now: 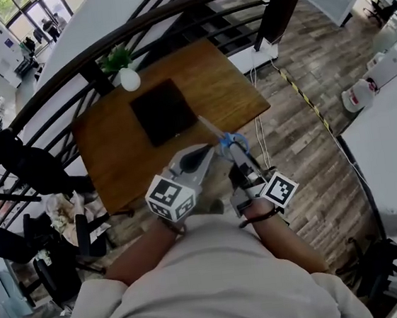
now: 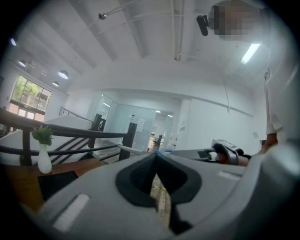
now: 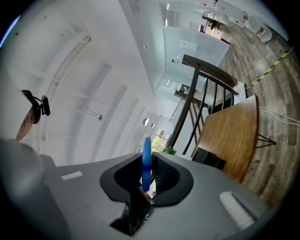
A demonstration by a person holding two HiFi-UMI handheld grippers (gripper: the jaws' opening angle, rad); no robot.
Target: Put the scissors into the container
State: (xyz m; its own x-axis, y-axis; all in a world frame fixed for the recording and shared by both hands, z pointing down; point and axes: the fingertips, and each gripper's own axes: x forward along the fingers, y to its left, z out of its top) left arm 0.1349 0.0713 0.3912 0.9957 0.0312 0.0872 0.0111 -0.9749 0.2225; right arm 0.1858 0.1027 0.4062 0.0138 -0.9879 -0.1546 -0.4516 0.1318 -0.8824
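One pair blue-handled metal scissors (image 3: 146,158) clamped at handle in right gripper (image 1: 231,149), blades aimed at black square container (image 1: 163,111) on brown wooden table (image 1: 237,93); scissors outside container. Jaws of left gripper (image 2: 155,157) pressed together, nothing between.

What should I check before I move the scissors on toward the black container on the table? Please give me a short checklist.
1. Grip: the right tool is shut on the ring handle of the blue-handled metal scissors: ok.
2. Free side: the left tool has its jaws together with nothing between them: ok.
3. Target: the black square container on the brown wooden table is open on top, no lid: ok.
4. Scissors above the container: the blade tip shows only at its near right corner: not ok.
5. Obstacle: the white vase with green plant stands behind the container, away from the scissors: ok.
6. Blades closed: cannot tell.
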